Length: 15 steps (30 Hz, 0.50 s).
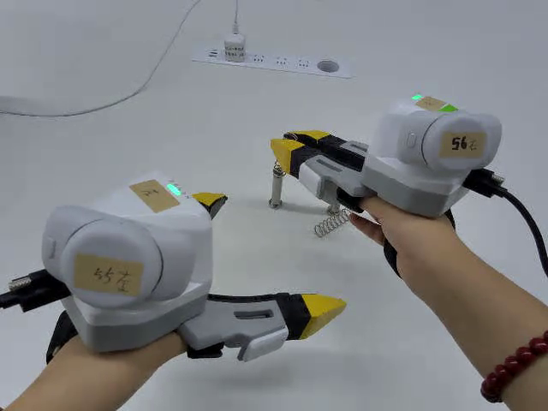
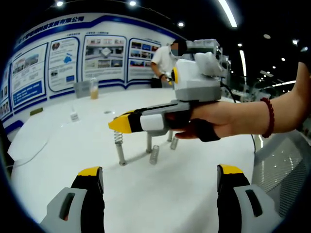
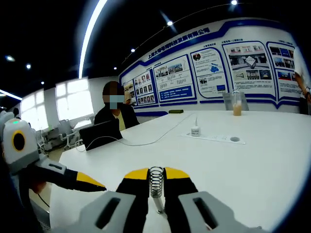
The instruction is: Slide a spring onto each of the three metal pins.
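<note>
A white power strip (image 1: 282, 62) lies far on the white table (image 1: 128, 154), a charger (image 1: 235, 44) plugged into it; a grey cable (image 1: 146, 81) curves away to the left.

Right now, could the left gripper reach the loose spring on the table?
Probably yes: the left gripper is open, with bare table between it and the spring, though the right gripper hangs close above.

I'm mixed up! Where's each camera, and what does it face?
Head view: on the person's head, looking down at the left gripper and right gripper; arms show.
Left gripper view: on the left gripper, facing the right one; own jaws show.
Right gripper view: on the right gripper, facing across the table; own jaws show.
Both gripper views share the spring on its pin.
</note>
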Motion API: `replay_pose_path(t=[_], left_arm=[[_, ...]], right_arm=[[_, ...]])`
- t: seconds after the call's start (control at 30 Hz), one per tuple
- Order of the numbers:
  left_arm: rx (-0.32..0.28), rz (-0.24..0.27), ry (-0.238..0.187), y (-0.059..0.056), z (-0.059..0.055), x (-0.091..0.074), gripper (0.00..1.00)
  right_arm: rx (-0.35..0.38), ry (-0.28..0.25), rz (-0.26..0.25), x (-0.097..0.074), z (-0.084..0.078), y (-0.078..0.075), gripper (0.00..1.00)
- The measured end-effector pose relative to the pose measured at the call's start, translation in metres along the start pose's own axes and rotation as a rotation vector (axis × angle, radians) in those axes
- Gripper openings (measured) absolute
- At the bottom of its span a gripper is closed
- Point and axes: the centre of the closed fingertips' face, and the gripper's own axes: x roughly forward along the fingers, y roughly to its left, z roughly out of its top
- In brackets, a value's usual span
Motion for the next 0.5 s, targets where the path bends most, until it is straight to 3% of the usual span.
replay_pose_path(t=[0.5], left_arm=[[-0.003,-0.001,0.003,0.000,0.000,-0.001,0.97]], right_arm=[[-0.074,0.046,-0.003,0.003,-0.014,0.002,0.12]])
